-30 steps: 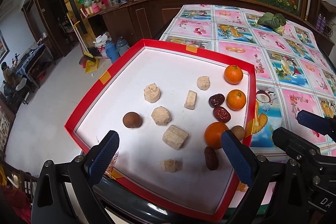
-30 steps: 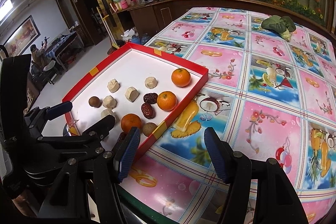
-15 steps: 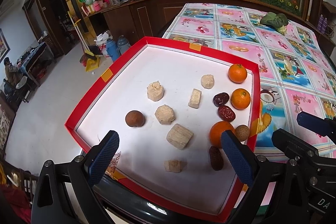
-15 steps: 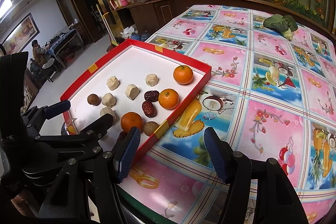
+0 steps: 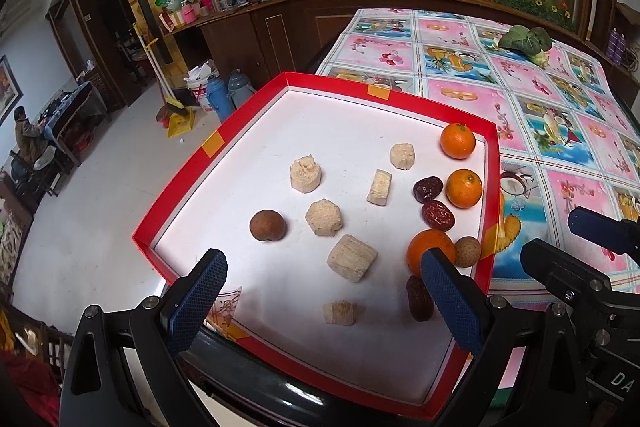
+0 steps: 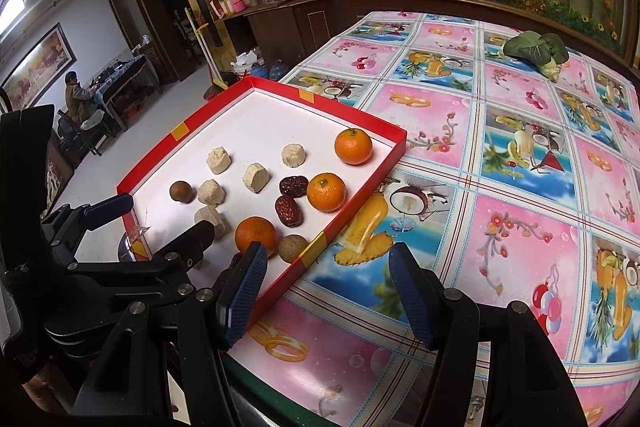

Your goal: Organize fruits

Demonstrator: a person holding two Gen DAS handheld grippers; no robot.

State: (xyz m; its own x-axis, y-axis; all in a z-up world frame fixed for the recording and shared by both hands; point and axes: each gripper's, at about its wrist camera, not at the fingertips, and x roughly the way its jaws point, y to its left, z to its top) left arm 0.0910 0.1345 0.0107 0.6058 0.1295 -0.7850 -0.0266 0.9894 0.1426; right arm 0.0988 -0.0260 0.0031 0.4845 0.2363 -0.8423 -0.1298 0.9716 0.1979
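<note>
Fruit lies loose in a red-rimmed tray (image 5: 188, 171) with a white floor, ahead of and below the left gripper (image 5: 320, 291). Three oranges along the tray's right side: the far one (image 5: 457, 141) near the far right corner, the middle one (image 5: 464, 187) closer in, the near one (image 5: 430, 251) just beyond the left gripper's right finger. Two dark red dates (image 5: 428, 189) (image 5: 438, 214) sit left of the middle orange, a third date (image 5: 418, 298) just inside that finger. A light round fruit (image 5: 467, 251) touches the near orange beside the right rim; a brown round fruit (image 5: 267, 225) lies ahead of the left finger. Pale cut chunks (image 5: 352, 257) are scattered between.

Left gripper: jaws wide, nothing between, above the tray's near edge.

Right gripper (image 6: 328, 291): jaws partly apart, empty, over the patterned tablecloth (image 6: 520, 235) just right of the tray's right rim.

Leafy greens (image 6: 536, 51) lie far ahead on the cloth.
</note>
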